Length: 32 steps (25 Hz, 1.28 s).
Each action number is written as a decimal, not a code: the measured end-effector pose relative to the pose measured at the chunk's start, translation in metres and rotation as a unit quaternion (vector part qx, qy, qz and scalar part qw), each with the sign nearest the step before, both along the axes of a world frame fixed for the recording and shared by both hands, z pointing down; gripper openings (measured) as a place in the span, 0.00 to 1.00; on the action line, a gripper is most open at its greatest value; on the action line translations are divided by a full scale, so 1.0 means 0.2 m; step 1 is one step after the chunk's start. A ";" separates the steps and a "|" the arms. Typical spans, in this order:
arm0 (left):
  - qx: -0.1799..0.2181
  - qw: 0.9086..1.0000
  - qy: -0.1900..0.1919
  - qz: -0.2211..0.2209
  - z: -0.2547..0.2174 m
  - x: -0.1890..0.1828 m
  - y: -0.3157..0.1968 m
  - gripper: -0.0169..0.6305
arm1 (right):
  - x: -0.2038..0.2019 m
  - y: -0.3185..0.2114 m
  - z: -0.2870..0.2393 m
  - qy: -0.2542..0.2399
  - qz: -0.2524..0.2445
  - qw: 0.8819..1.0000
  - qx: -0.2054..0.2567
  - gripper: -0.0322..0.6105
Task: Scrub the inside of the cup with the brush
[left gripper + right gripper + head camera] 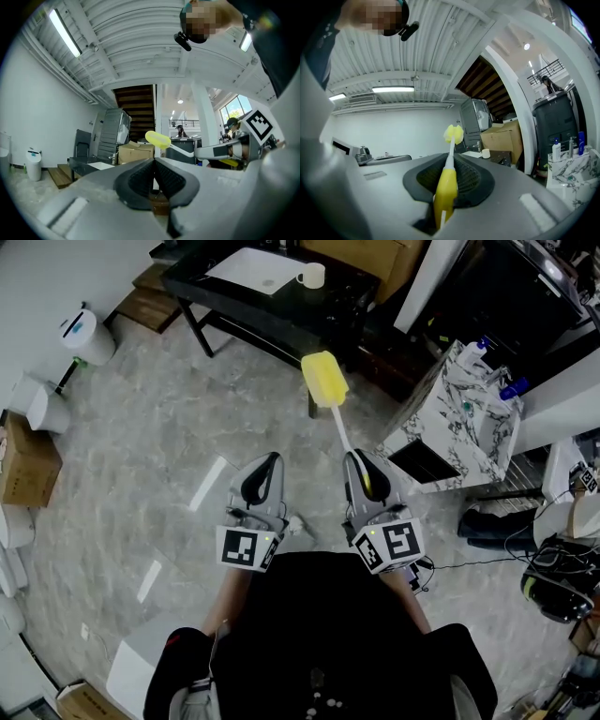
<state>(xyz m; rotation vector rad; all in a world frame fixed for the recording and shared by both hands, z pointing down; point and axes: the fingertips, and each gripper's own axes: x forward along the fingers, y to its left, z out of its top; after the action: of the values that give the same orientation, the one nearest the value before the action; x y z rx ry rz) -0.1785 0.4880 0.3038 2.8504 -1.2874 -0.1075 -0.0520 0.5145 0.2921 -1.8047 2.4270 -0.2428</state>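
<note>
While the left gripper (pixel 262 474) is seen pinched together on nothing, the yellow sponge brush (pixel 325 379) is clamped by its handle in the right gripper (pixel 364 474). The white cup (pixel 312 276) is spotted well ahead of both, on a dark table (pixel 234 310). Scrubbing is judged not yet begun.

- My left gripper (pixel 267 465) points straight ahead, level, with its jaws shut tight and nothing between them.
- My right gripper (pixel 358 465) sits just beside it, level too, jaws squeezed on the brush (pixel 324 379) handle.
- My arms (pixel 232 601) reach forward behind them.
</note>
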 end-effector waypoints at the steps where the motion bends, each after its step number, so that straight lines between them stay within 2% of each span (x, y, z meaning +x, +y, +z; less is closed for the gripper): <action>1: 0.002 1.000 0.000 0.003 0.00 -0.01 -0.04 0.03 | -0.02 -0.04 0.00 0.000 0.001 1.000 0.000 0.11; 8: 0.005 1.000 0.001 0.013 0.02 -0.11 -0.24 0.03 | -0.13 -0.23 0.00 0.012 0.009 1.000 -0.002 0.11; 16: -0.009 1.000 0.008 0.008 0.04 -0.14 -0.38 0.03 | -0.16 -0.36 0.02 0.021 0.007 1.000 -0.013 0.11; 22: -0.012 1.000 0.007 -0.003 0.07 -0.12 -0.52 0.03 | -0.11 -0.52 0.05 0.025 0.001 1.000 -0.017 0.11; 32: -0.016 1.000 -0.004 -0.013 0.07 -0.01 -0.92 0.03 | 0.00 -0.95 0.07 0.018 -0.011 0.999 -0.027 0.11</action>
<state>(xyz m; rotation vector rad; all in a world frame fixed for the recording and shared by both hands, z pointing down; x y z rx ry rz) -0.1809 0.3031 0.3177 2.8114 -1.3151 -0.0743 -0.0519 0.3244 0.3067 -1.8197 2.4896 -0.2817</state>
